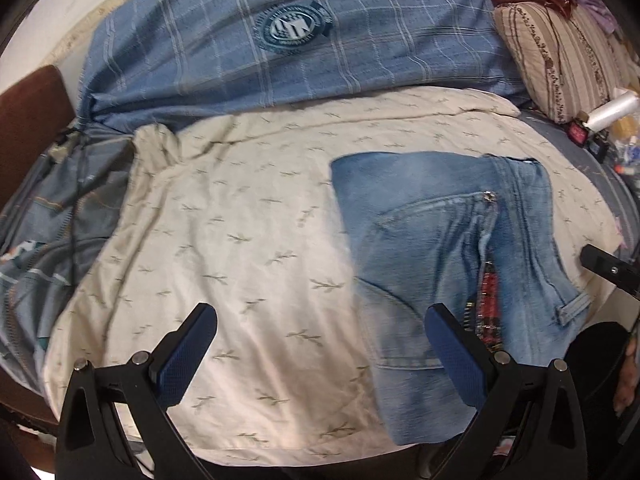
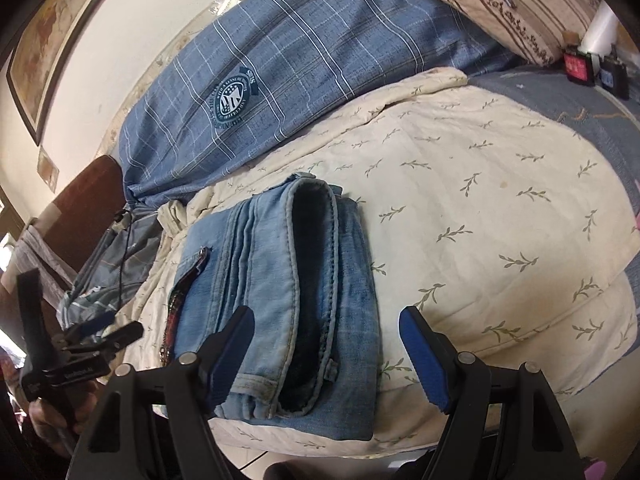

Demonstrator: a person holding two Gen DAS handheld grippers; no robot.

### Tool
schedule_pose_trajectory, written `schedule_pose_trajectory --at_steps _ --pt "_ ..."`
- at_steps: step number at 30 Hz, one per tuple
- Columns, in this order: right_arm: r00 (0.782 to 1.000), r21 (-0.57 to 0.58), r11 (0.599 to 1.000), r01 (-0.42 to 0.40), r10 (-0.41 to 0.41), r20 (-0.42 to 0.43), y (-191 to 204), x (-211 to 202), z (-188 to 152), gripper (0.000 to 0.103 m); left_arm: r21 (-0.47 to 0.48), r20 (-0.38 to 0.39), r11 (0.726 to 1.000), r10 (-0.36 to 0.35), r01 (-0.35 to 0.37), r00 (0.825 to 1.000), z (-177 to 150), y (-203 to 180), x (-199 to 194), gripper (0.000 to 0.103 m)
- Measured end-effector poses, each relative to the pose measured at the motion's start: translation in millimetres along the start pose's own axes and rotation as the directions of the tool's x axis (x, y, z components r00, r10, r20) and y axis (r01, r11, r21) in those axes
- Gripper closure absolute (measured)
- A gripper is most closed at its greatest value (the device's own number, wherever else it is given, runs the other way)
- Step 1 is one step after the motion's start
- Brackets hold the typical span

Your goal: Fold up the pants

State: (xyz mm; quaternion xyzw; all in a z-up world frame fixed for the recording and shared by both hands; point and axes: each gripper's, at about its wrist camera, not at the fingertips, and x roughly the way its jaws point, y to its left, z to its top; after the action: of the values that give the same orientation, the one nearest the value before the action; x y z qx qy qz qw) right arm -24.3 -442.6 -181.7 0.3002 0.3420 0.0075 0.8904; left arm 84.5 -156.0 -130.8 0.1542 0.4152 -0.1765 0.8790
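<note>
While lying folded into a compact rectangle on the cream leaf-print sheet (image 1: 248,240) of the bed, pale blue denim pants (image 1: 444,240) show a pocket seam and a strip of red lining along one edge. Seen from the right wrist view: waistband opening facing the camera, dark inside, layers stacked flat. Left hand-held gripper (image 1: 320,344) released, blue pads spread wide, nothing between them but sheet and the near left corner of the pants; right pad over the denim, contact impossible to tell. Right hand-held gripper (image 2: 328,344) likewise released, jaws apart, straddling the near end of the folded pants without pressing on them. Behind the sheet, a blue checked blanket (image 1: 304,48) with a round crest. Farther right, a striped pillow (image 1: 560,60) and a white bottle (image 1: 612,110) beside small dark containers. At far left, brown headboard (image 2: 88,208).
</note>
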Motion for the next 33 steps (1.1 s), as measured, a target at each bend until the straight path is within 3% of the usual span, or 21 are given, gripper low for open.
schedule_pose_trajectory --at_steps 7,15,21,24,25,28,30,33 --pt "0.996 0.051 0.998 -0.048 0.052 -0.068 -10 22 9 0.025 -0.003 -0.023 0.991 -0.131 0.131 0.991 1 -11 12 0.0" --pt "0.992 0.048 0.996 -0.069 0.074 -0.104 -11 51 19 0.025 -0.037 -0.027 0.962 -0.271 0.27 0.962 13 3 34 0.0" --pt "0.978 0.046 0.985 -0.169 0.173 -0.116 -7 55 16 0.024 -0.1 -0.05 0.901 -0.428 0.422 0.902 16 10 56 0.0" --pt "0.967 0.01 0.973 -0.232 0.231 -0.104 2 49 13 0.026 -0.128 -0.035 0.856 -0.509 0.502 0.86 14 12 54 0.0" --pt "0.965 -0.011 0.97 -0.243 0.241 -0.106 6 48 12 0.027 -0.111 -0.028 0.854 -0.514 0.508 0.857 13 9 51 0.0" --pt "0.981 -0.045 0.988 -0.148 0.141 -0.131 12 58 8 0.027 -0.024 -0.044 0.899 -0.439 0.438 0.898 12 -7 52 0.0" --pt "0.982 -0.041 0.991 -0.129 0.122 -0.142 11 66 9 0.025 -0.042 -0.049 0.893 -0.45 0.449 0.891 12 -7 57 0.0" --pt "0.982 -0.025 0.99 -0.14 0.136 -0.132 11 67 9 0.025 -0.125 -0.059 0.863 -0.499 0.489 0.865 13 -4 67 0.004"
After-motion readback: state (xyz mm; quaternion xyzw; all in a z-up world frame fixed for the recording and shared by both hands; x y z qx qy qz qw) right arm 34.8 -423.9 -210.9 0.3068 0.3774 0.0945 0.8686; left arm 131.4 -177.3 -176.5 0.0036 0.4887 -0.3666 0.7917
